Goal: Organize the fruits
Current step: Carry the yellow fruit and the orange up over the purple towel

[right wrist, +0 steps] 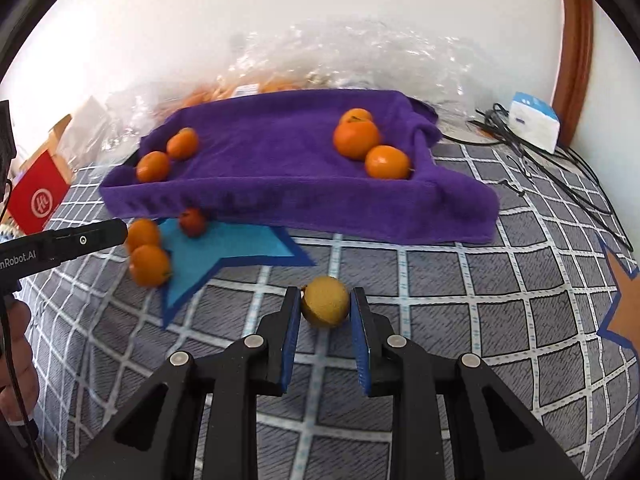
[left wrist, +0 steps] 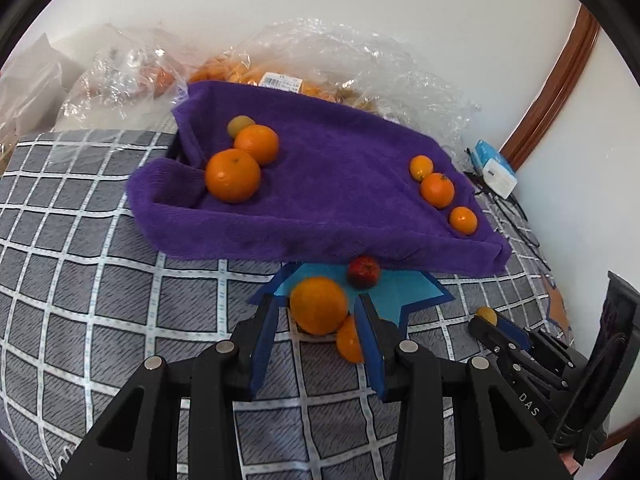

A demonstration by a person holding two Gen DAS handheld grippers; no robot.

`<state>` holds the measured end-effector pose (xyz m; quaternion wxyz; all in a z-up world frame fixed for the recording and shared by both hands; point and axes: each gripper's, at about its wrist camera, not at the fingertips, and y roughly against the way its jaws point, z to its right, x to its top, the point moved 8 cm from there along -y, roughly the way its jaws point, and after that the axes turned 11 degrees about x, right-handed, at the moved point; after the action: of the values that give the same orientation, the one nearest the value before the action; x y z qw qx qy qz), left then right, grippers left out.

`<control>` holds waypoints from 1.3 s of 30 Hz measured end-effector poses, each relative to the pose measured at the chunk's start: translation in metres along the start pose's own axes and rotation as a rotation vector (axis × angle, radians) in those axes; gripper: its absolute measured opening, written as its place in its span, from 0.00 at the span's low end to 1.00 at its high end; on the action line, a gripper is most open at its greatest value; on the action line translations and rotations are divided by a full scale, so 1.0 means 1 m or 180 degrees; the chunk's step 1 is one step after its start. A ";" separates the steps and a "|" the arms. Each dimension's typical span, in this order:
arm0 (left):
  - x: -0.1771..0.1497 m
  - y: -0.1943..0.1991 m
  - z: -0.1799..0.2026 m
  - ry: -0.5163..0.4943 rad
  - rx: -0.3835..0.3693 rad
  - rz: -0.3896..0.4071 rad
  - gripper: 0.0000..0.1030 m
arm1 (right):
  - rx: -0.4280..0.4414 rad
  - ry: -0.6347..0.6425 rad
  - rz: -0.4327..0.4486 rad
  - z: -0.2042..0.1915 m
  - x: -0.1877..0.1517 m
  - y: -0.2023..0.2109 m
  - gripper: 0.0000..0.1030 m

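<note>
Gray checked bedspread (right wrist: 460,280) underneath. Left gripper (left wrist: 318,316) spread wide around a big orange (left wrist: 319,305), not squeezing. Right gripper (right wrist: 326,304) pinching a small yellow fruit (right wrist: 325,301). Straight ahead of both, more oranges (left wrist: 233,175) resting in a purple towel tray (left wrist: 332,184).
</note>
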<state>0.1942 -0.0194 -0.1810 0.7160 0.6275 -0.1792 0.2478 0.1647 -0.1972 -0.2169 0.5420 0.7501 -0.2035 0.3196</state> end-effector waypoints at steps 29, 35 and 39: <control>-0.034 0.014 -0.051 -0.0025 0.0396 0.0279 0.33 | 0.0061 -0.0022 -0.0021 0.001 -0.004 -0.002 0.24; -0.032 0.013 -0.053 0.0051 0.0294 0.0277 0.33 | 0.0073 -0.0057 -0.0028 0.002 -0.004 -0.003 0.24; -0.034 0.015 -0.056 0.0114 0.0245 0.0275 0.32 | 0.0091 -0.0072 -0.0031 0.002 -0.003 -0.002 0.24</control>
<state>0.1551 0.0326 -0.1965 0.6831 0.6417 -0.1836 0.2964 0.1647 -0.1984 -0.2207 0.5304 0.7623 -0.2014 0.3114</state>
